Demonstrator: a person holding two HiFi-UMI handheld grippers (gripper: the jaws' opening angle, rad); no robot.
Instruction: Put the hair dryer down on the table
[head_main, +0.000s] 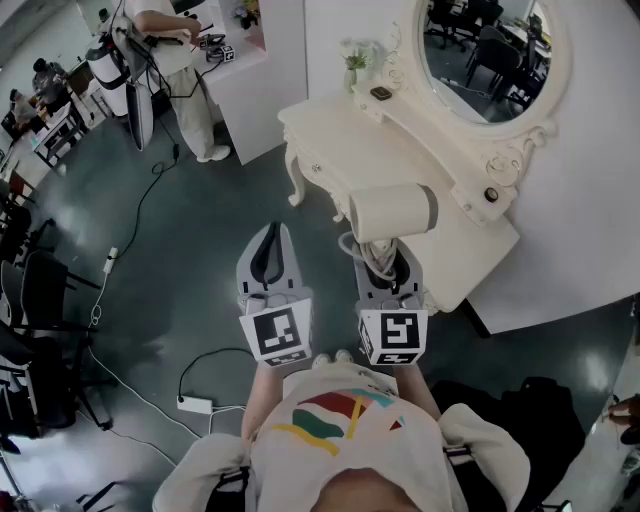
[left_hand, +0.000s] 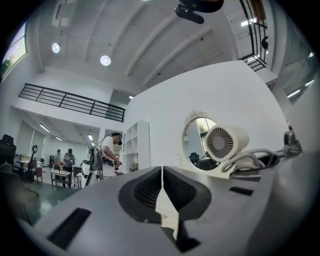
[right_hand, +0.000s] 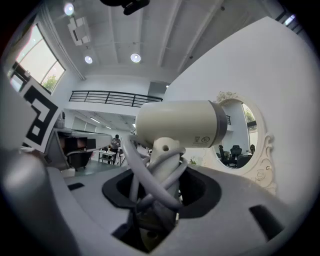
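A cream hair dryer (head_main: 392, 211) with a grey end band hangs in the air near the front edge of the white dressing table (head_main: 330, 125). My right gripper (head_main: 385, 262) is shut on its handle (right_hand: 162, 167), which has the grey cord (right_hand: 150, 185) wound around it. The barrel (right_hand: 180, 124) lies crosswise above the jaws. My left gripper (head_main: 270, 255) is beside it over the floor, shut and empty. In the left gripper view the hair dryer's grille (left_hand: 220, 142) shows to the right, with my left gripper (left_hand: 162, 192) below it.
An oval mirror (head_main: 490, 50) in an ornate frame stands at the back of the table, with a small plant (head_main: 355, 60) and a dark item (head_main: 381, 94) on the top. A person (head_main: 175, 60) stands at the far left. Cables and a power strip (head_main: 195, 404) lie on the floor.
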